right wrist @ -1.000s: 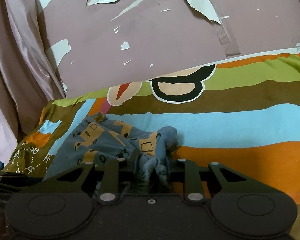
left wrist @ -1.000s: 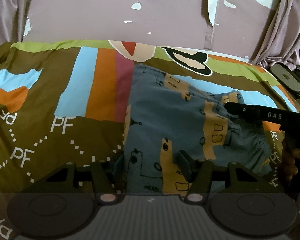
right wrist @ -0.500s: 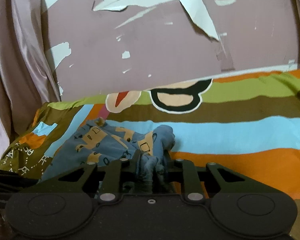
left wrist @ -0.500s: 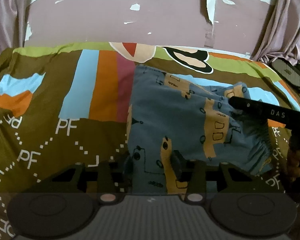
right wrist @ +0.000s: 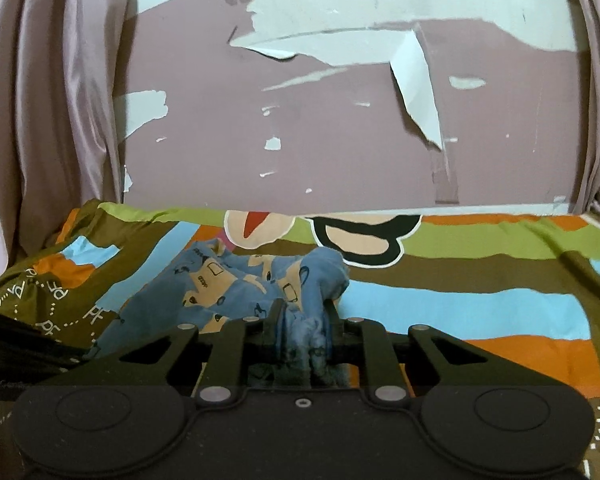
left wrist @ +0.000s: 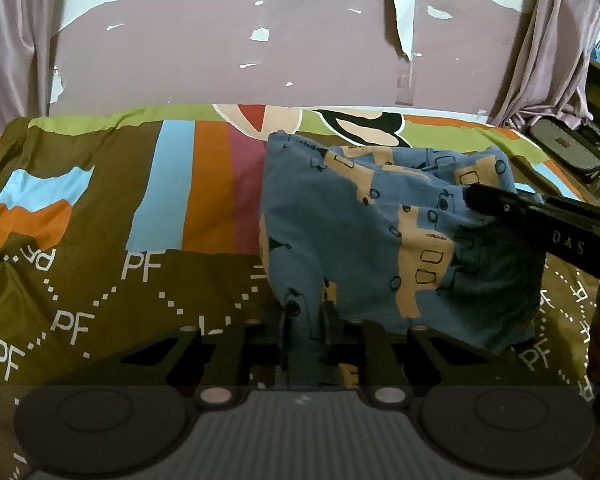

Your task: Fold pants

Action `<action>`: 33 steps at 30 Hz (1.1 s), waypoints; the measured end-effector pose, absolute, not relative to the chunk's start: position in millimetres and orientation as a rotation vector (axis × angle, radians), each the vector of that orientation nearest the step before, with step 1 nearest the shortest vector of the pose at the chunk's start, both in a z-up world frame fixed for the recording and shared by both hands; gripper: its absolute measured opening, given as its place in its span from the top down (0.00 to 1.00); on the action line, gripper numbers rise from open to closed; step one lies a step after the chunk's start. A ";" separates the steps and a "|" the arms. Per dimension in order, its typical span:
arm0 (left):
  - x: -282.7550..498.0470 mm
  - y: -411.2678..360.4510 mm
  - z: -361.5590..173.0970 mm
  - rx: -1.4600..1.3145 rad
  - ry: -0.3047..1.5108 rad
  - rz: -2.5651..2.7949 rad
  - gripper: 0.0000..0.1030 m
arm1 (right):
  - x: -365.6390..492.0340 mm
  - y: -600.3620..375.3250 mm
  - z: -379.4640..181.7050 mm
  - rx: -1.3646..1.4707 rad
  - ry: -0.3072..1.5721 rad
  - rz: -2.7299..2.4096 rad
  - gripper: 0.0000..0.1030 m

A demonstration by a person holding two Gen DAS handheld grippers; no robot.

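Observation:
The pants (left wrist: 364, 220) are blue with tan car prints and lie on the striped bedspread (left wrist: 172, 208). My left gripper (left wrist: 306, 312) is shut on the near edge of the pants. My right gripper (right wrist: 304, 312) is shut on a bunched fold of the pants (right wrist: 236, 284), which drape to its left. The right gripper's black body (left wrist: 540, 220) shows at the right of the left wrist view, over the cloth. The near edge of the pants is lifted off the bed.
A mauve wall with peeling paint (right wrist: 340, 128) stands right behind the bed. Pale curtains (right wrist: 48, 100) hang at both sides. A dark bag (left wrist: 568, 152) sits at the far right beside the bed.
My left gripper closed on the near edge of the pants. Both grippers rose and tilted up, lifting the cloth toward the wall; the pants now bunch up more.

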State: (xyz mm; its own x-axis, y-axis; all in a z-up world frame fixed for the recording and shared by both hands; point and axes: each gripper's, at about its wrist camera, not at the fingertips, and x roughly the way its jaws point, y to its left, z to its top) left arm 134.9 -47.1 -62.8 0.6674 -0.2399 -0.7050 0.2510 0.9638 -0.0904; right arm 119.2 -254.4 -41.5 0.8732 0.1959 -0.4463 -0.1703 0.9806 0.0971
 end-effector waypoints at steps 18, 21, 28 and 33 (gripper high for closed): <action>127.7 -36.1 -57.3 -0.021 0.775 -0.314 0.85 | 97.3 -236.6 -33.4 -0.073 0.414 0.145 0.82; 128.7 -36.3 -54.5 -0.026 0.771 -0.315 0.85 | 96.3 -230.6 -31.3 -0.130 0.394 0.150 0.82; 135.5 -41.2 -40.9 -0.007 0.738 -0.269 0.86 | 117.4 -231.0 -14.2 -0.141 0.365 0.174 0.85; 141.8 -48.8 -23.5 0.010 0.676 -0.255 0.86 | 134.2 -234.2 1.4 -0.149 0.342 0.199 0.86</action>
State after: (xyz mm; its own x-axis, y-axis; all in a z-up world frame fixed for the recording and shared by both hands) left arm 141.8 -48.8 -23.5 0.7500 -0.2303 -0.6201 0.2367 0.9688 -0.0734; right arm 134.2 -234.2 1.4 0.9230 0.1681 -0.3463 -0.2182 0.9696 -0.1109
